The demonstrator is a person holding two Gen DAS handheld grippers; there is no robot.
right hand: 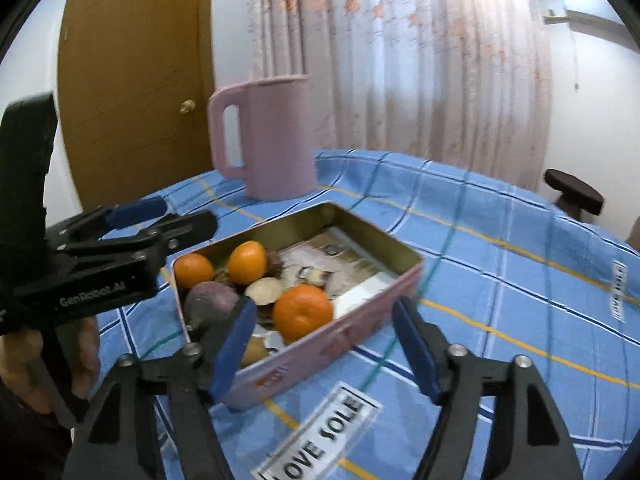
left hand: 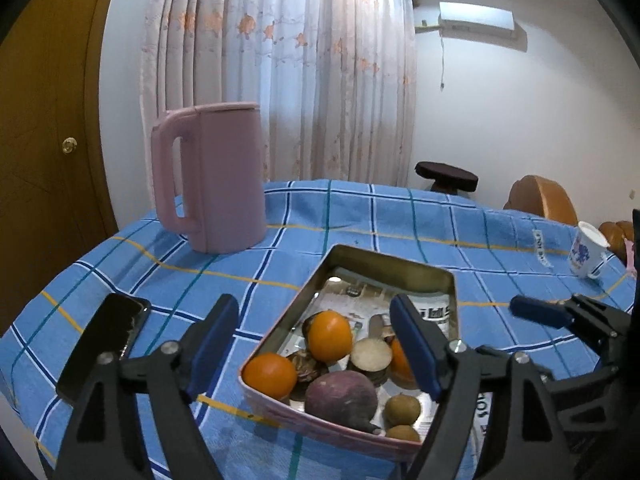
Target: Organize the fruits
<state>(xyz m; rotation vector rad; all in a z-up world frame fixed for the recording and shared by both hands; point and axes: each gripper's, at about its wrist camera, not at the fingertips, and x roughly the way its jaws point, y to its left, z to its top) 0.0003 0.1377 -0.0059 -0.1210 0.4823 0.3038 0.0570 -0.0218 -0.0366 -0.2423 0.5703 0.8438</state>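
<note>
Three oranges (right hand: pixel 303 312) gathered in tin (right hand: pixel 376 240), centre frame; left gripper (left hand: pixel 314 346), right gripper (right hand: pixel 326 346) both spread wide, gripping nothing

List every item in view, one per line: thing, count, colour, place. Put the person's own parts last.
tin: one, pink outside, metal inside, centre of table
oranges: three, orange, in the tin's near end
purple root: one, purple, in the tin, near wall
cut slice: one, pale face, among the oranges
small brown fruits: two, brown, tin's near corner
printed paper: lining the tin floor
kettle: one, pink, behind the tin
phone: one, black, left of tin
cup: one, white with blue print, far right
tablecloth: blue check
stool: one, dark, beyond table
left gripper: open, empty
right gripper: open, empty
hand: on the left gripper's handle
</note>
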